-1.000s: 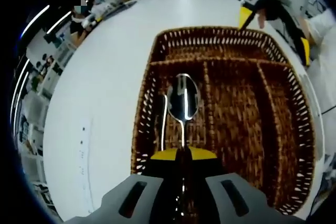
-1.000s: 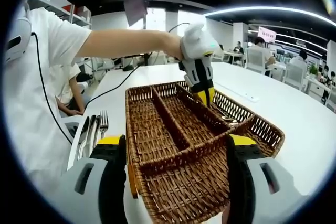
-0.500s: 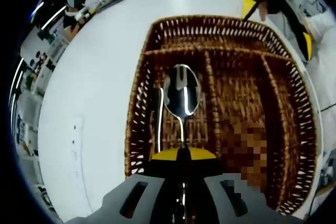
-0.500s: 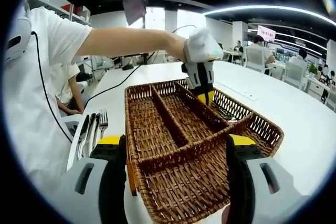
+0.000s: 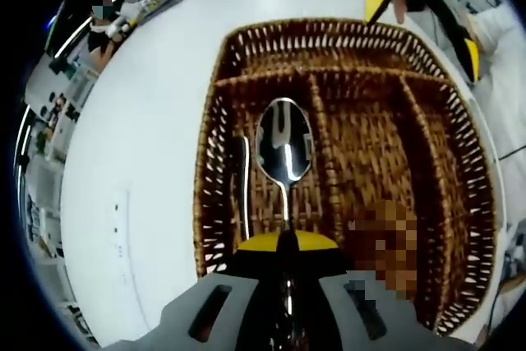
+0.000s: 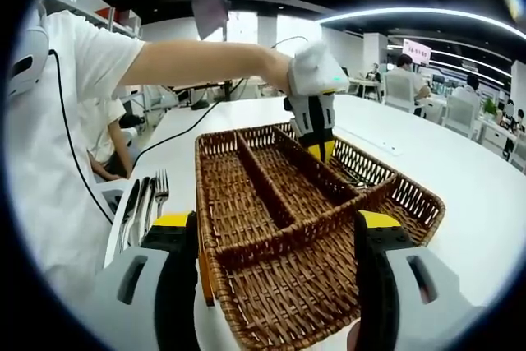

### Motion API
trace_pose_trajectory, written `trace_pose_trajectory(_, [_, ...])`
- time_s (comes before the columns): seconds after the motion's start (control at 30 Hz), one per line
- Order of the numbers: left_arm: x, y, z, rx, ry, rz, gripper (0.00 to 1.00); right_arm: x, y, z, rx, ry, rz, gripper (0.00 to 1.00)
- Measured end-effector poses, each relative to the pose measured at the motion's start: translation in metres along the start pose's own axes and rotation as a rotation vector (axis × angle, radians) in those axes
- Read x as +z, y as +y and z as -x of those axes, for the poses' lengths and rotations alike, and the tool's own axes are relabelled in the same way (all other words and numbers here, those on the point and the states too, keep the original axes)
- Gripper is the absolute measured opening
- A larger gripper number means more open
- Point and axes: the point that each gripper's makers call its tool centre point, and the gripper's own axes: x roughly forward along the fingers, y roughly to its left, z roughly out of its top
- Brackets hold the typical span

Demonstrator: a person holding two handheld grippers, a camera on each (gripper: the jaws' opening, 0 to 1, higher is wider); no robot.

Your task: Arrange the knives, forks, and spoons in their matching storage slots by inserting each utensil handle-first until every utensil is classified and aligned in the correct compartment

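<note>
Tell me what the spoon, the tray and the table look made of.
Spoon: polished metal, likely steel; its bowl mirrors the lights. Tray: woven brown wicker or rattan, with an open-weave rim. Table: smooth matte white, perhaps laminate; can't tell for sure.

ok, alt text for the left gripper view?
Left tongs shut on a shiny metal spoon, bowl forward, above the leftmost long slot of a brown wicker cutlery basket on a white table.
</note>
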Motion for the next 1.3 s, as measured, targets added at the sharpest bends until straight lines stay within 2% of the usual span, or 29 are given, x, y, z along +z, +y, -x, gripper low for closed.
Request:
trace_pose_trajectory(0.33, [-0.006,0.0,0.004,0.006,0.004,0.019,0.03,0.001,0.001,-0.001,0.002,0.0,0.0,0.81])
trace_pose_trajectory(0.93, [-0.006,0.001,0.004,0.022,-0.003,0.022,0.06,0.003,0.003,-0.002,0.0,0.002,0.008,0.81])
trace_pose_trajectory(1.3, [0.003,-0.002,0.014,0.056,-0.051,0.059,0.09,0.002,0.009,-0.002,0.004,0.001,0.014,0.81])
